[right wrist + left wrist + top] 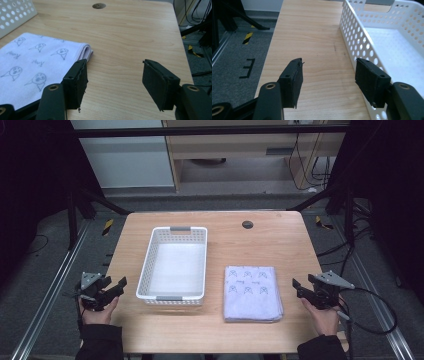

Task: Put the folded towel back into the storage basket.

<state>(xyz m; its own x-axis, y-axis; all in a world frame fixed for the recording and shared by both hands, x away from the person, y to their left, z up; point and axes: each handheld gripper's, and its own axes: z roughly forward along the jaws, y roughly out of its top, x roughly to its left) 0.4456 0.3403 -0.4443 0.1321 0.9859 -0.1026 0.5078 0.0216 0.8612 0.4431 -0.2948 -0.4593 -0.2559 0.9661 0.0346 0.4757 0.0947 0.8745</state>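
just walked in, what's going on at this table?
Nothing is being handled at this moment. A person holds the left gripper open at the table's left edge, beside the empty white basket, and the right gripper open at the right edge, next to a folded lilac towel printed with small figures. Both sets of jaws stand apart with nothing between them. Towel lies flat on the wooden table, right of the basket and apart from it.
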